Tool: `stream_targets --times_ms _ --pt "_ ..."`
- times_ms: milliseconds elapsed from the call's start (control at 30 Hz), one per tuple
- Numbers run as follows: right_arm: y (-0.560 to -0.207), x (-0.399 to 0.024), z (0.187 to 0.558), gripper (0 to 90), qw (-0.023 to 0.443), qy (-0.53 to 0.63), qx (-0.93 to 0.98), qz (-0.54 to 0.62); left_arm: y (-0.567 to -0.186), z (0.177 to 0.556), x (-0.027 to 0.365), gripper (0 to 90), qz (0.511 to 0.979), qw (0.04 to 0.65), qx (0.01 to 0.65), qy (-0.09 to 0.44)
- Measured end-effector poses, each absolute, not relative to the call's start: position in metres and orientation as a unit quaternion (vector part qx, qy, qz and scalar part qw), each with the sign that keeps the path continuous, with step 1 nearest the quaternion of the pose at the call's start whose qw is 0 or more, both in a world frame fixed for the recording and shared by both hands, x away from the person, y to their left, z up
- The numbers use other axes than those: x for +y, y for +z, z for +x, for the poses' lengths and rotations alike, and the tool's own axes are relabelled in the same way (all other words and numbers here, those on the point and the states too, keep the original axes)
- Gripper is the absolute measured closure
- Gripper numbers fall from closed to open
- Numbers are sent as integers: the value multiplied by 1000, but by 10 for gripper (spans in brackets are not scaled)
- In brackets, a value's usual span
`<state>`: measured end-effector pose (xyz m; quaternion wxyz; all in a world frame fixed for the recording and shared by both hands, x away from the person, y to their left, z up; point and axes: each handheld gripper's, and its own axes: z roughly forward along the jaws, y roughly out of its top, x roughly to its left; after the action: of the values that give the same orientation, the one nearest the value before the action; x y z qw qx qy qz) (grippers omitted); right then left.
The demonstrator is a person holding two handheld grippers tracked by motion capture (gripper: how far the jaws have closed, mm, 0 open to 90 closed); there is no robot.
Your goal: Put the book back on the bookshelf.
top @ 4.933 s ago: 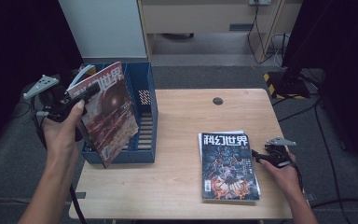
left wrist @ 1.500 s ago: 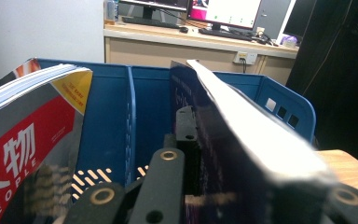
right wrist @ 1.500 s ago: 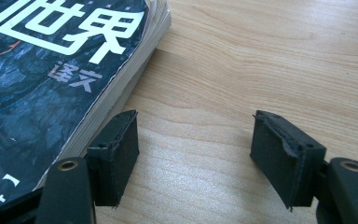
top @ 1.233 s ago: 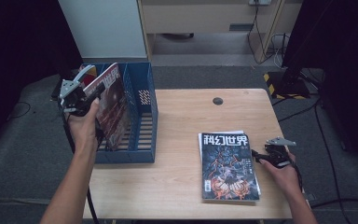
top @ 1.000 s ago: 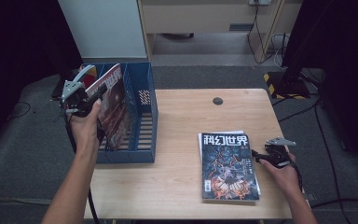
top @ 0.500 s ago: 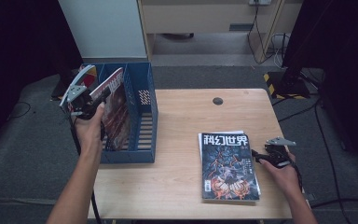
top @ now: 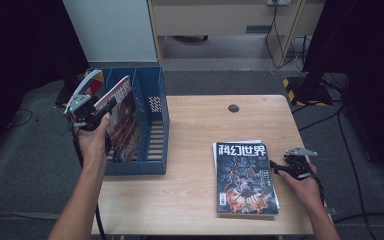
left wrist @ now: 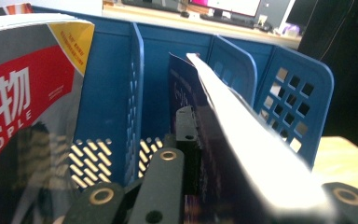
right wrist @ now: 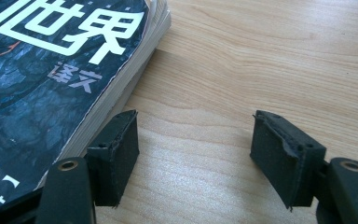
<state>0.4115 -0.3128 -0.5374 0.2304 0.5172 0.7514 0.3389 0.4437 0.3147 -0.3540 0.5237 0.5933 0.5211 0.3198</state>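
Left hand-held gripper (top: 111,106) clamped on a magazine (top: 123,120), jaws pinching its upper edge, held over the blue file rack (top: 155,150) at the left end of the worktop (top: 195,125). Seen along the jaws in the left gripper view: magazine (left wrist: 242,149) edge-on, standing nearly upright, leaning a little, long axis running down into the rack (left wrist: 289,93) and away from the left hand-held gripper (left wrist: 254,200). Lower part of the magazine already between the rack's dividers, apparently in the middle compartment, though from above hard to tell whether the bottom edge rests on the rack's floor. One compartment further out from that, against the rack's outer wall, another magazine with a red and white cover (left wrist: 23,107), already standing. Judging from this: coming move a straight drop along the magazine's own long axis, kept parallel to the dividers, then release.

Far from the rack, near the worktop's right edge: right hand-held gripper (top: 280,169), jaws apart with nothing between them, resting low on the worktop (right wrist: 261,70) just beside the right edge of a flat stack topped by a dark-covered magazine (top: 244,175), left pad (right wrist: 116,149) close to the stack's (right wrist: 51,70) page edges. Right hand clearly the nearer one to that stack, left hand the nearer one to the rack
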Motion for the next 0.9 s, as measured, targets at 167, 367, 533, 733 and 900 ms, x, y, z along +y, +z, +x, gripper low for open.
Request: stream_targets --times_ms 167,367,533,733,900 --pt "-537 -312 412 321 231 340 750 518 -354 442 317 832 608 514 519 311" --pt "-537 -312 412 321 231 340 750 518 -358 441 319 827 618 493 524 317" --pt "-537 -312 412 321 230 340 750 519 -358 440 322 825 615 494 528 313" --pt "-537 -312 412 321 230 340 750 519 -359 441 324 821 614 491 534 311" --pt "-537 -312 412 320 230 339 749 520 -358 441 326 811 612 488 541 308"
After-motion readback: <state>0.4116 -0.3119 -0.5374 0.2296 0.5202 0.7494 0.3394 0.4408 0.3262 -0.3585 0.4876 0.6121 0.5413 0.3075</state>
